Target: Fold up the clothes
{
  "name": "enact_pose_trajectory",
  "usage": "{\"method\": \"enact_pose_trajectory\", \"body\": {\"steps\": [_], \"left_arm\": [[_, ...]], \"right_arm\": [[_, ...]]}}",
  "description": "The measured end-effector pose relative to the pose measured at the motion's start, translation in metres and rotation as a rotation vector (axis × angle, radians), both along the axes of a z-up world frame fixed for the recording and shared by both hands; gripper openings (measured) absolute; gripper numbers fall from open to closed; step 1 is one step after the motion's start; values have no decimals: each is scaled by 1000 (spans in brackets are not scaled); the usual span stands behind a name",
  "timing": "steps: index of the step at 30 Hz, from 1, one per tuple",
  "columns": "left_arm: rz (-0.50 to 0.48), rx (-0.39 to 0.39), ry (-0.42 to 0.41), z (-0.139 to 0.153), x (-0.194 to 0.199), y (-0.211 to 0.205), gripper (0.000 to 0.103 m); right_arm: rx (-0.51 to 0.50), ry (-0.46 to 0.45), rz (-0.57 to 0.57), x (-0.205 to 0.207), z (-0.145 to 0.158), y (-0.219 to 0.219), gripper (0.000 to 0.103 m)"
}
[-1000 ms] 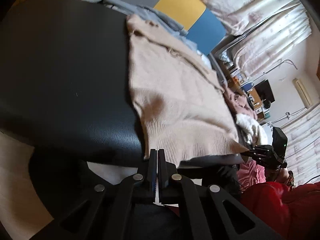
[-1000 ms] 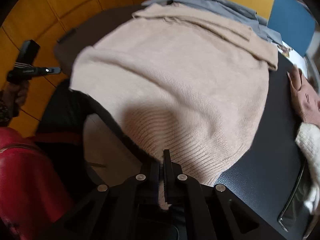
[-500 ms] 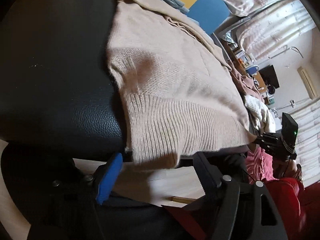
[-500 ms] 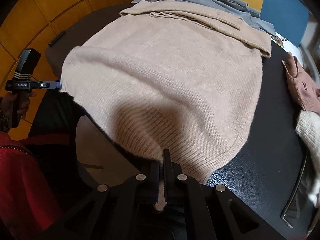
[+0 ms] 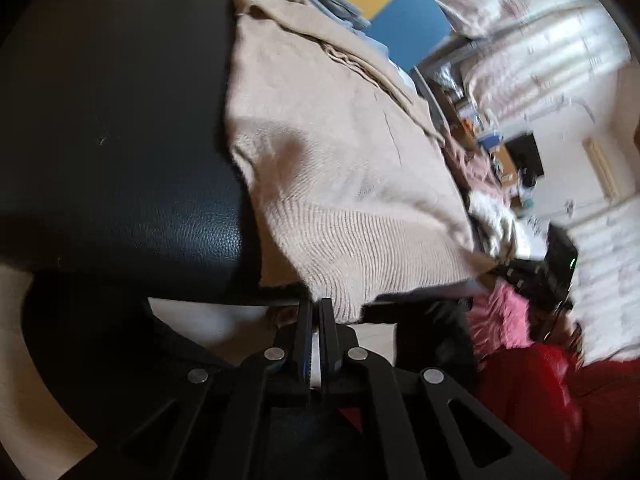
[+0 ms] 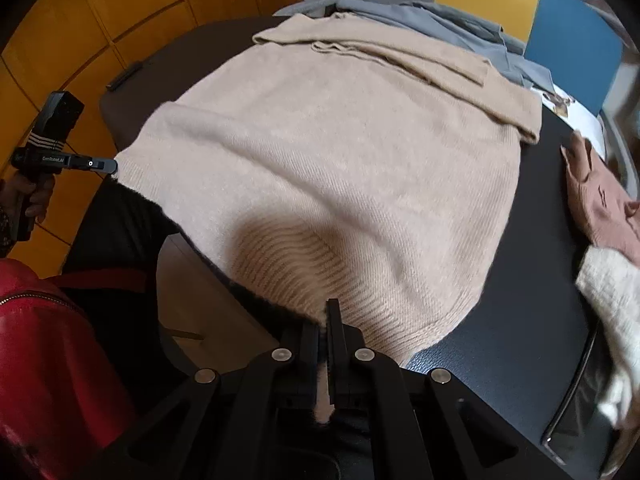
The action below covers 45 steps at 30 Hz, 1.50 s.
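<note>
Left wrist view: beige sweater [image 5: 340,168] spread flat on black bench [image 5: 112,120], ribbed hem hanging over near edge. Left gripper [image 5: 315,312] jaws pressed together, hem's near corner pinched between them. Right gripper [image 5: 536,276] visible at hem's far corner, blurred.

Right wrist view: sweater fills middle of bench, sleeve folded across far end. Right gripper jaws closed on ribbed hem at bench edge. Left gripper at hem's left corner. Pink garment [image 6: 600,200] right of sweater, apart.

A dark, grained leather-like surface [image 5: 120,152] fills the foreground. Behind it stand yellow panelled walls [image 6: 132,12] and a blue panel [image 6: 576,60]. Pale patterned curtains [image 5: 540,32] glow with daylight; light wooden floor [image 5: 16,360] shows below.
</note>
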<state>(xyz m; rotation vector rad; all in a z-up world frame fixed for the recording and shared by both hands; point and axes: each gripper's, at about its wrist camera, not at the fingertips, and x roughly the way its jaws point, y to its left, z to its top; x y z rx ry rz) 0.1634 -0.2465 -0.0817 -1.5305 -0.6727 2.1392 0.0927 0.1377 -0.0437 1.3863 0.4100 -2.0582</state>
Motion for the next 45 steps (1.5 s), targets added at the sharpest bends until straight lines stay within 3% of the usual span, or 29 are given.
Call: {"method": "enact_pose_trajectory", "body": {"steps": [3,8,13,14,17,24,29,31,34,38,40,42,45], "left_arm": [[-3,21,-35,-10,-9,8,21],[36,-106,-144,-40,-16,21,26],[85,-19,-184,-51,-21,20,28],[92,-1,-180,-52,-20,20,27],[115,84,-131,-50,-9,13,3],[101,90,-15,-1,11,-2,2],[104,57,42,46,13,-15,2],[90,40,36,51,14,-16,3],[57,-34,-30,30,11,-12,3],[0,-197,-203,-27,-1,9,4],[-28,-239,-244,-35,-2,13,4],[-24,-269,-207,-16,-2,4,6],[44,-282,-66,30,-18,-7,7]], "right_arm": [[5,-11,-8,-3,-6,-2,3],[-5,-20,-10,0,-9,-5,3],[-18,-29,-22,-2,-12,-5,3],[-20,-32,-20,-2,-12,-5,3],[-23,-31,-21,-3,-12,-6,3],[-10,-69,-3,0,-14,-4,3],[-7,-95,31,6,-11,-4,3],[-5,-103,43,8,-10,-4,3],[-2,-115,61,11,-10,-3,3],[13,-208,36,2,-52,-3,3],[-47,-231,19,0,-50,3,5],[-42,-198,41,1,-35,11,13],[-108,-148,20,-6,-4,32,13]]}}
